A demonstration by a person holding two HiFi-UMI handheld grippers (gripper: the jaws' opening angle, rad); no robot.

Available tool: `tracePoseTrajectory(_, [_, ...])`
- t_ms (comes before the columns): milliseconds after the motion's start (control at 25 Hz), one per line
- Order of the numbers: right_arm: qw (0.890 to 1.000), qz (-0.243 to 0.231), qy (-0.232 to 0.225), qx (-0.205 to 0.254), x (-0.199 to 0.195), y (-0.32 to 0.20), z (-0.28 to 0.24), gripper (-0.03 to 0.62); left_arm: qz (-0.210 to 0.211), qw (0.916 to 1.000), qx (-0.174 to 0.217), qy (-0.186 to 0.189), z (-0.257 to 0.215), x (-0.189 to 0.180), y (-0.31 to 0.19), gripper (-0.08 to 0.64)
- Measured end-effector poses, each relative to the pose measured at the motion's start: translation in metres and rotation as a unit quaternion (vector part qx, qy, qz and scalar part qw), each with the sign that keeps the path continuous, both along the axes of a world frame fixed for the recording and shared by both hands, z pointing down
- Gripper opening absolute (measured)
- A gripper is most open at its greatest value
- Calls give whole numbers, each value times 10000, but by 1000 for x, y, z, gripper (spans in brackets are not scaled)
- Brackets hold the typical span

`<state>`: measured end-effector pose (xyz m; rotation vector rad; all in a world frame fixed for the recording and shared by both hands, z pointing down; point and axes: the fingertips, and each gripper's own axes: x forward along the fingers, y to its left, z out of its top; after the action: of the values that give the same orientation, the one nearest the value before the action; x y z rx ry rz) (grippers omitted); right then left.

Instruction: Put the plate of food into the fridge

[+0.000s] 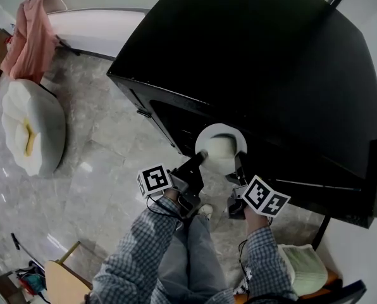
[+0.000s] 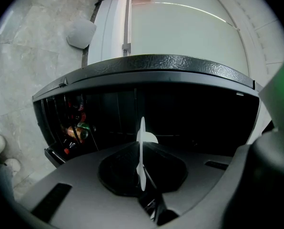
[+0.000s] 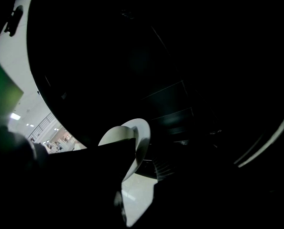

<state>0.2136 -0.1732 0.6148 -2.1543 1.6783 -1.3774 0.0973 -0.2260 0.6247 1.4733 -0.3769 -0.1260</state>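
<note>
While before one fridge (image 1: 271, 62), one plate (image 1: 221, 145), pinched by left gripper (image 1: 201, 158) and right gripper (image 1: 239, 164).

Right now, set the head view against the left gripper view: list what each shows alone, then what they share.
Head view only: both grippers, left and right, at opposite sides of the plate, whose face and pale food show; the person's checked sleeves; a wooden chair.
Left gripper view only: the plate edge-on, clamped between that gripper's jaws; coloured items at the left inside the dark fridge.
Both: the plate, the black fridge, the marble floor, and the pink cloth.
</note>
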Motion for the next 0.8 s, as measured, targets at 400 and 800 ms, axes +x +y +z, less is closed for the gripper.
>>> tracePoseTrajectory(400, [9994,-291,22,200,-20,11,-14,201,-194,9998,-40,90,0,6,-10,20])
tracePoseTrajectory(800, [8857,-3315,3231,-339,-77,20,-23,199,-233,9996,2,-126,1,10,-16,21])
